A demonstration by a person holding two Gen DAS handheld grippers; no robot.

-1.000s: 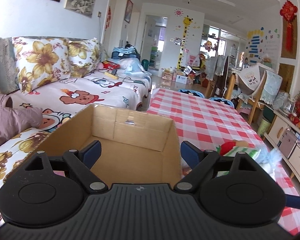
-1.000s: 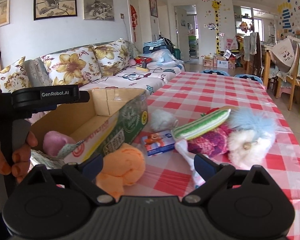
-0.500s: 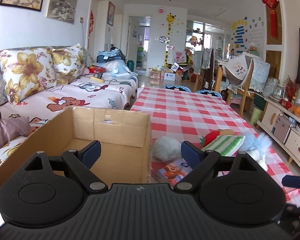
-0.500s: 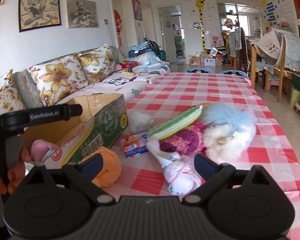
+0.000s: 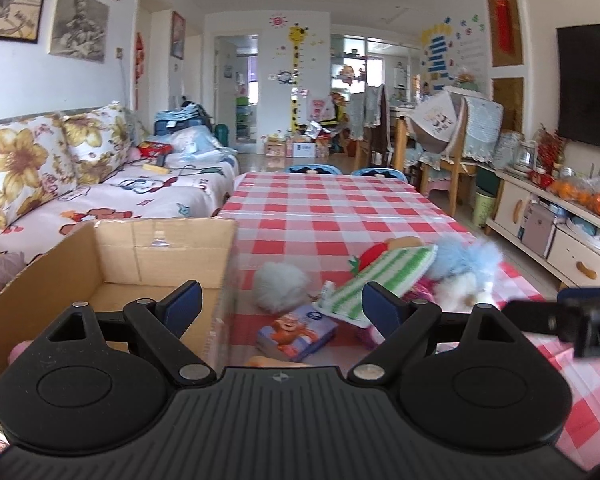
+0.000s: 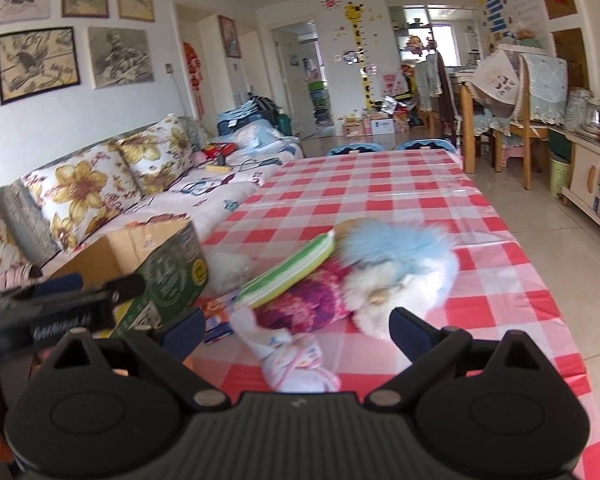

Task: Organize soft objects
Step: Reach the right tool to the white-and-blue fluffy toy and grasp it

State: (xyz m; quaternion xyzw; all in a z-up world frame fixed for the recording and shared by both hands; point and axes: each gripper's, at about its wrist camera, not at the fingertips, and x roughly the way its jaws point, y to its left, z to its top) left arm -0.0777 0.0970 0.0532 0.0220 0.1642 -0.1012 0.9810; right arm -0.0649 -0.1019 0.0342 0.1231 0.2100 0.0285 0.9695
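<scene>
Both tools have swung rightward from the open brown cardboard box (image 5: 140, 256) toward the soft toys. The right tool (image 6: 296, 326) hovers spread wide and empty over a small white patterned cloth bundle (image 6: 296, 364) on the red-checked bench (image 6: 380, 192). The left tool (image 5: 282, 302) is equally spread. Next: lower, then pinch the bundle.

Blurred lettering on the left gripper (image 6: 56, 298) cannot be read
</scene>
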